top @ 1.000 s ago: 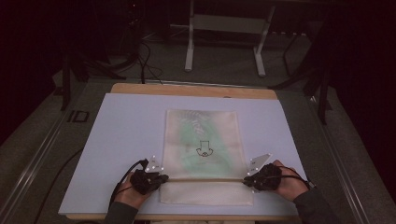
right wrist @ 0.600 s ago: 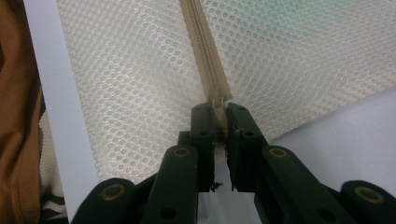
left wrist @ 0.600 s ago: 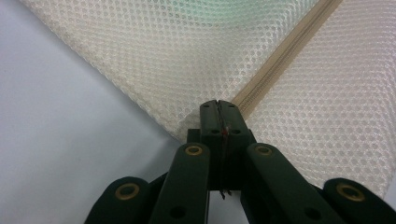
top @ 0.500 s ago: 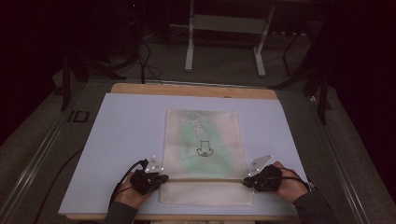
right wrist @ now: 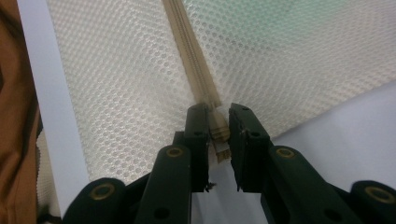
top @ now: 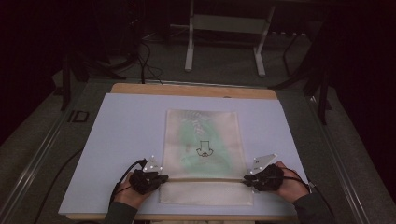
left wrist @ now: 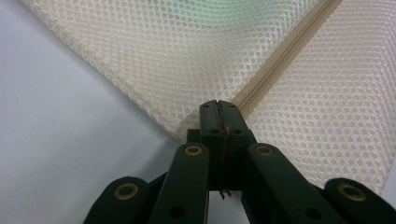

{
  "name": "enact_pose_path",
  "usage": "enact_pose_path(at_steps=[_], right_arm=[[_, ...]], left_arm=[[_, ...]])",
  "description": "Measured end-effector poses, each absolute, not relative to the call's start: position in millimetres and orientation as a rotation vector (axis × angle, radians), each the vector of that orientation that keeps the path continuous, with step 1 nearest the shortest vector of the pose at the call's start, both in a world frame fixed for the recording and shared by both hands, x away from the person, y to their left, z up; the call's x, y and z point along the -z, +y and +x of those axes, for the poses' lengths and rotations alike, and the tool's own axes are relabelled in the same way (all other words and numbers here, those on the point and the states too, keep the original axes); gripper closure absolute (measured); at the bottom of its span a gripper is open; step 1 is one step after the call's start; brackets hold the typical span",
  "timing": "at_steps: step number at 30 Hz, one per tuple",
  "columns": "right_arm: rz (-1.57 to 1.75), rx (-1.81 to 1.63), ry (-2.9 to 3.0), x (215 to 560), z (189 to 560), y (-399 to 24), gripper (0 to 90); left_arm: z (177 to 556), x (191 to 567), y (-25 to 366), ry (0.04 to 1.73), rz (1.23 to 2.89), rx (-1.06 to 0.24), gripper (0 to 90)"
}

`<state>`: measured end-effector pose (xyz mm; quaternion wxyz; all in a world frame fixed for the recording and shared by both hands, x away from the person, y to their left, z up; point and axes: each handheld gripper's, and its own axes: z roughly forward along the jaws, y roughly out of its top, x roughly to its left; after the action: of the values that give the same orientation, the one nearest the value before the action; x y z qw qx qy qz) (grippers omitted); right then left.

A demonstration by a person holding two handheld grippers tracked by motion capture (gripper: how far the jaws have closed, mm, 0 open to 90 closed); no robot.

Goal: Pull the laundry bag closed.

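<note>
A cream mesh bag (top: 203,140) lies flat in the middle of the white table (top: 126,130), with a green item and a small black drawing showing through it. A beige zipper (top: 205,179) crosses it near the front edge. My left gripper (top: 163,178) is at the zipper's left end; in the left gripper view the gripper (left wrist: 218,103) is shut on the bag's edge beside the zipper (left wrist: 280,56). My right gripper (top: 246,178) is at the right end; in the right gripper view the gripper (right wrist: 218,112) is shut on the zipper pull (right wrist: 219,133).
The table's wooden rim (top: 187,89) shows along the far side. Beyond it, a white metal stand (top: 224,28) and dark cables (top: 140,60) sit on the grey floor. A person's hands hold both grippers at the front edge.
</note>
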<state>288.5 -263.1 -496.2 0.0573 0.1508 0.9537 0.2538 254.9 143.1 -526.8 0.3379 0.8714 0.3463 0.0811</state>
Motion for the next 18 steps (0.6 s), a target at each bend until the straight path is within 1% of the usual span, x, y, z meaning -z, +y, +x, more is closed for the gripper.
enact_pose_path(at_steps=[4, 18], right_arm=[[0.464, -0.788, 2.880, 494, 288, -266, 75.6], [0.532, -0.867, 2.829, 491, 286, -280, 73.5]], left_arm=[[256, 528, 145, 0.904, 2.250, -0.190, 88.0], [256, 528, 147, 0.907, 2.237, -0.176, 87.2]])
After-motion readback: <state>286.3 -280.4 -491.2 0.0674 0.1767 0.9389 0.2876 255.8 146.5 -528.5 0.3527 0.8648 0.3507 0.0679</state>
